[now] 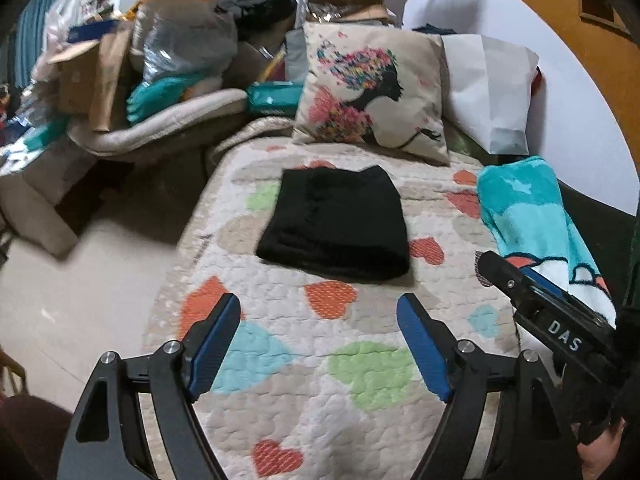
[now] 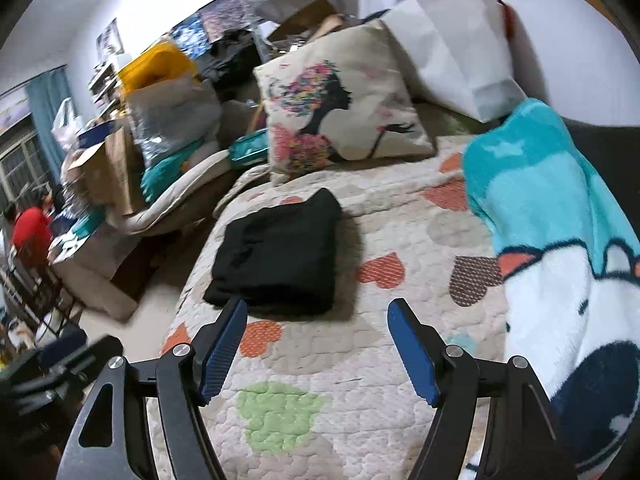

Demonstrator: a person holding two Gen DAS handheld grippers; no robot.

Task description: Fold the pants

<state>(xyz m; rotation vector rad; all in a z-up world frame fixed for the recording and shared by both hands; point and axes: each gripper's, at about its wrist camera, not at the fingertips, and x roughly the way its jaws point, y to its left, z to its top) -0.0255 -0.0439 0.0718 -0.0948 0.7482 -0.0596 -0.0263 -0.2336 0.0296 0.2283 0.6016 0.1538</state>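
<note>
The black pants [image 1: 334, 222] lie folded into a compact rectangle on the heart-patterned quilt [image 1: 360, 364], in front of a printed cushion. In the right wrist view the same black pants [image 2: 278, 258] sit left of centre on the quilt [image 2: 360, 360]. My left gripper [image 1: 320, 312] hovers open just short of the pants' near edge, with nothing between its blue pads. My right gripper [image 2: 318, 314] is open too, its left fingertip close to the bundle's near corner and its pads bare. The right gripper's black body [image 1: 548, 304] shows at the right of the left wrist view.
A turquoise fleece blanket [image 2: 552, 240] lies along the bed's right side. A printed cushion [image 1: 372, 88] and a white bag [image 1: 488, 88] stand at the head. Piled boxes, bags and bedding [image 1: 152, 72] crowd the left, beyond the bare floor [image 1: 80, 288]. A person in red [image 2: 32, 232] sits far left.
</note>
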